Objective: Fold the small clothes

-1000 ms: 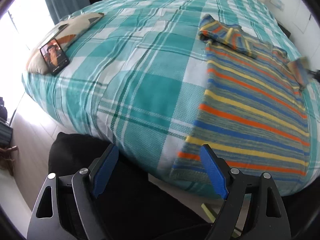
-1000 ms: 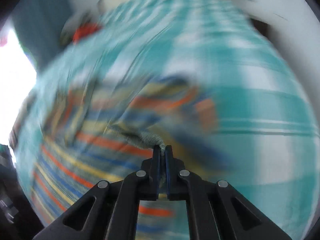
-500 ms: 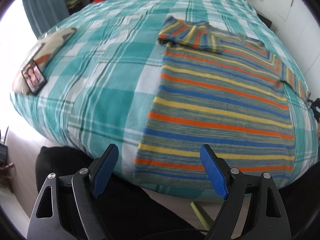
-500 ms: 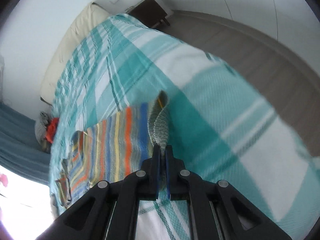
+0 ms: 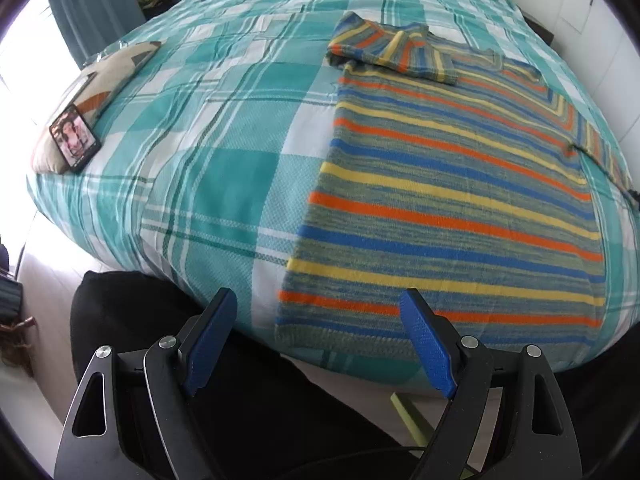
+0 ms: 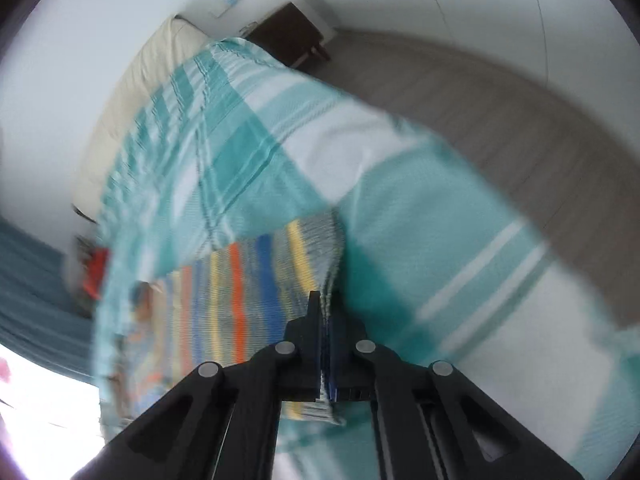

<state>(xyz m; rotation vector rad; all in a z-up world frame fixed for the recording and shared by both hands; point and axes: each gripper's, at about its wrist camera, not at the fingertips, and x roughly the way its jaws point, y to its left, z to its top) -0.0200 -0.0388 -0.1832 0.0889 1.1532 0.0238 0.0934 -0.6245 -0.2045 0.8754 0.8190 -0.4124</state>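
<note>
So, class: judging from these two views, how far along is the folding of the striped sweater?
Early stage. Done: the striped sweater lies spread on the bed, one sleeve folded across its top. In hand: the right gripper is shut on the sweater's edge; the left gripper hangs open. Left: the body folds.

No legible text or labels.

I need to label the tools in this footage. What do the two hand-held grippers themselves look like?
The left hand-held gripper and the right hand-held gripper look alike: glossy black frames with triangular cut-outs, silver pivot bolts and blue textured fingers. No cables, markings or sleeves show.
</note>
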